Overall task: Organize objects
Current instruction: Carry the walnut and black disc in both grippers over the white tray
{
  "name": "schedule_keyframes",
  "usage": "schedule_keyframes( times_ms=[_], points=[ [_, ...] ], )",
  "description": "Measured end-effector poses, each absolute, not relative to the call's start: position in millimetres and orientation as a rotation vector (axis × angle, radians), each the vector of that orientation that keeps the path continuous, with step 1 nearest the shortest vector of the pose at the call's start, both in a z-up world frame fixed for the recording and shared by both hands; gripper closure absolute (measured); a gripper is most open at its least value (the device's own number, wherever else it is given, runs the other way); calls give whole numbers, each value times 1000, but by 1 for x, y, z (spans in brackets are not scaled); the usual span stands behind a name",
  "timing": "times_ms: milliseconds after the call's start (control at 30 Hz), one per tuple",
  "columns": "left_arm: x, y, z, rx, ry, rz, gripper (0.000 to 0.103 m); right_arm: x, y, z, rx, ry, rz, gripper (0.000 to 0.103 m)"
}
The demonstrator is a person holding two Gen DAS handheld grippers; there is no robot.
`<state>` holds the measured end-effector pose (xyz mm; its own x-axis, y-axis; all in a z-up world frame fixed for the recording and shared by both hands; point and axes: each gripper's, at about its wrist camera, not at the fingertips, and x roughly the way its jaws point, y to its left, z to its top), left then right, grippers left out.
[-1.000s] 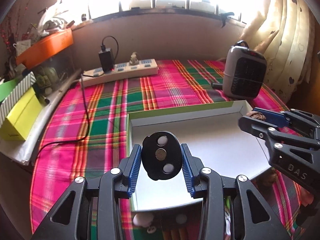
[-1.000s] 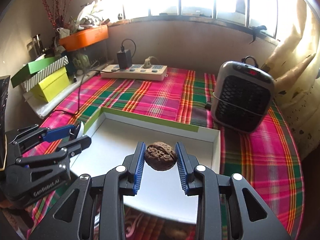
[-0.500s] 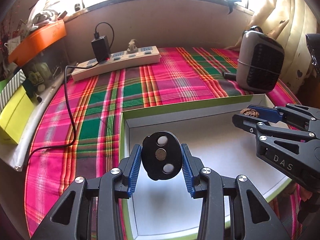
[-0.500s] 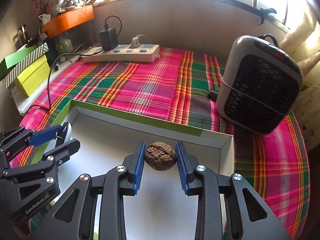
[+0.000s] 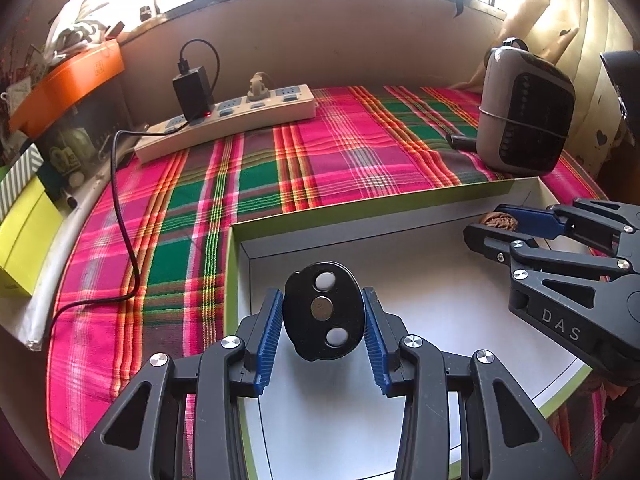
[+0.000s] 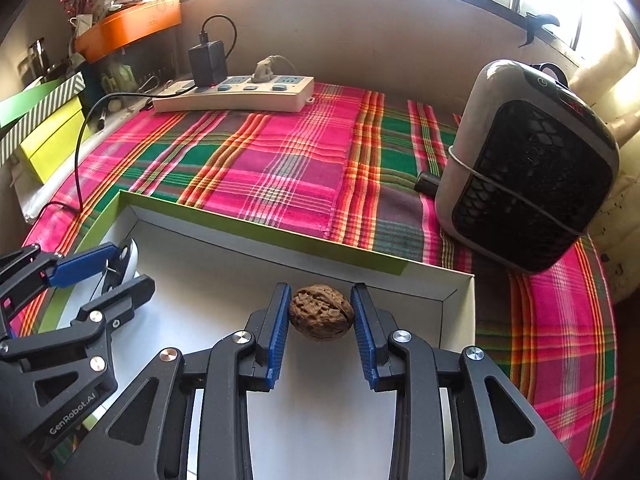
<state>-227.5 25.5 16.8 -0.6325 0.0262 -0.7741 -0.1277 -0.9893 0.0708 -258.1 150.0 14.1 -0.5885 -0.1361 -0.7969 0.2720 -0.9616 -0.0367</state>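
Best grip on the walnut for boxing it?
Across its widest part, one pad on each rounded side, coming from above and behind. The right gripper holds the walnut that way over the box; its rough shell should resist slipping.

Both grippers are black plastic frames with triangular cut-outs, silver screws and ribbed blue pads. The left gripper (image 5: 323,336) reads "GenRobot.AI"; the right gripper (image 6: 321,322) reads "DAS".
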Motion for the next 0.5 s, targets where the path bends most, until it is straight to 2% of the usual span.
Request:
schedule_keyframes(
  times_ms=[500],
  points=[
    [-229, 27, 11, -1325, 186, 2740, 65, -261, 148, 8, 1327, 241, -2603, 71]
  ],
)
